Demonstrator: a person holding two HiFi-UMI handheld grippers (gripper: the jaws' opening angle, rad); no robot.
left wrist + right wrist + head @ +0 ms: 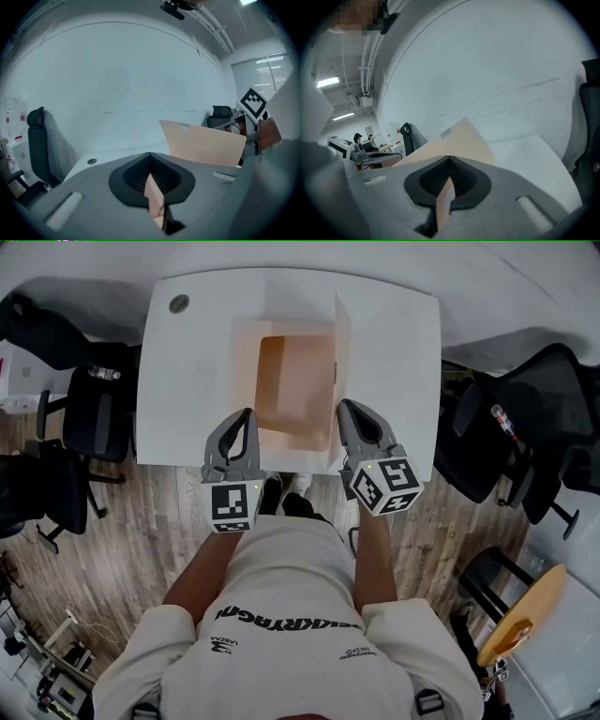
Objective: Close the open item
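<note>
White bench (pixel 394 324), pale wall behind it. Open cardboard box (pixel 295 390) sits at the middle of the bench's near half, white outside, tan inside, nothing visible inside. Its right flap (pixel 342 338) stands upright. The left flap (pixel 244 357) lies tipped outward.

Left tongs (pixel 246 418) at the box's near-left corner, right tongs (pixel 349 411) at its near-right corner, both pointing away from the person. Left gripper view: left tongs (pixel 150 164) pinched narrow on a thin edge of tan card (pixel 153 197), seen edge-on between the ribbed pads. A raised tan flap (pixel 206 143) stands beyond and to the right. Right gripper view: right tongs (pixel 450 164) likewise clamped on a thin card edge (pixel 444 201), with a tan flap (pixel 457 140) rising behind. Which panel of the box each edge belongs to, I cannot tell.

Surroundings: round grommet (pixel 179 304) in the bench's far-left corner, well apart from the box. Black office chairs on the left (pixel 94 409) and on the right (pixel 553 418) of the bench, on a wood-plank floor (pixel 141 540). Round yellow tabletop (pixel 525 615) at lower right. The person's shoes (pixel 286 495) show below the bench's near edge, between the two marker cubes. The bench surface around the box carries only the grommet.
</note>
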